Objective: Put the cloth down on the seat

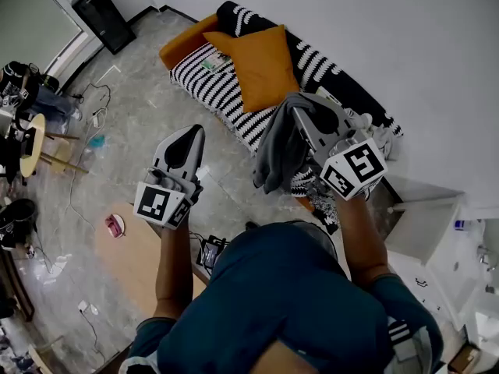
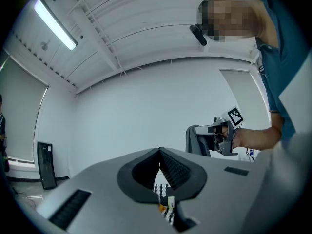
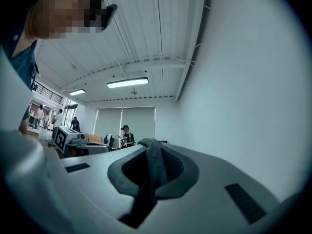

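A grey cloth (image 1: 277, 148) hangs from my right gripper (image 1: 302, 115), which is shut on its top fold above the front edge of the seat. The seat is a sofa (image 1: 207, 80) with a black-and-white striped cover. In the right gripper view the cloth (image 3: 150, 165) runs as a pinched band between the jaws of the right gripper (image 3: 148, 144). My left gripper (image 1: 193, 133) is held over the floor to the left of the sofa, shut and empty. In the left gripper view its tips (image 2: 159, 151) meet, and the cloth (image 2: 194, 140) shows at the right.
An orange cushion (image 1: 262, 65) lies on the sofa. A low wooden table (image 1: 136, 259) stands on the floor below my left arm. A black cabinet (image 1: 103, 15) is at the far wall, and white furniture (image 1: 421, 224) is at the right. People stand far off (image 3: 126, 135).
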`<state>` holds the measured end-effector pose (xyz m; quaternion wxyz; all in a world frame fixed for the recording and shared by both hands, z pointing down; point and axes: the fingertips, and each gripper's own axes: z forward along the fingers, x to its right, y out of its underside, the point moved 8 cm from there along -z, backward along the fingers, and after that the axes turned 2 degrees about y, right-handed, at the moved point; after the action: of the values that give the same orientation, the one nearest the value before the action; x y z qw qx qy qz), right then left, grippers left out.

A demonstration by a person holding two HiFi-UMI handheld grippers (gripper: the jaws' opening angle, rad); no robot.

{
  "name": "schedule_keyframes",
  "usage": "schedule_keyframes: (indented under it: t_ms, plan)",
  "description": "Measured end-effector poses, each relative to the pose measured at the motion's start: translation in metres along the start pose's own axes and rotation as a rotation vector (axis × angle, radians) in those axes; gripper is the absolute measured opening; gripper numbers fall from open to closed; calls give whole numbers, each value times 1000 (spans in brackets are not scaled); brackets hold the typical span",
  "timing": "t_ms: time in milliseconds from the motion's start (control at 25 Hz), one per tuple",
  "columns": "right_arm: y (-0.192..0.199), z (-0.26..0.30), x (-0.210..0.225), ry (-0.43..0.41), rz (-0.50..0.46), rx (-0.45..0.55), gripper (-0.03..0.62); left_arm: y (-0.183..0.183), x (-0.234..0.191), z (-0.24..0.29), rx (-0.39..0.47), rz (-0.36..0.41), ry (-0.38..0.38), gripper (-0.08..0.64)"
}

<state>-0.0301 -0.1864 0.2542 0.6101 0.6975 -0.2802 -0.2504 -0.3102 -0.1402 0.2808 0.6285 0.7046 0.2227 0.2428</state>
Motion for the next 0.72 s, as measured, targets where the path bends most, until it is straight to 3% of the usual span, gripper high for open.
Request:
schedule_keyframes:
  t_ms: [360,720]
  plan:
    - [3,41,-1,-3,-29,-8,23,8,-37,5,3,-22,-2,5]
    - [17,75,27,-54,-26,-27,23,17,-56,36,0,-1,-38,5]
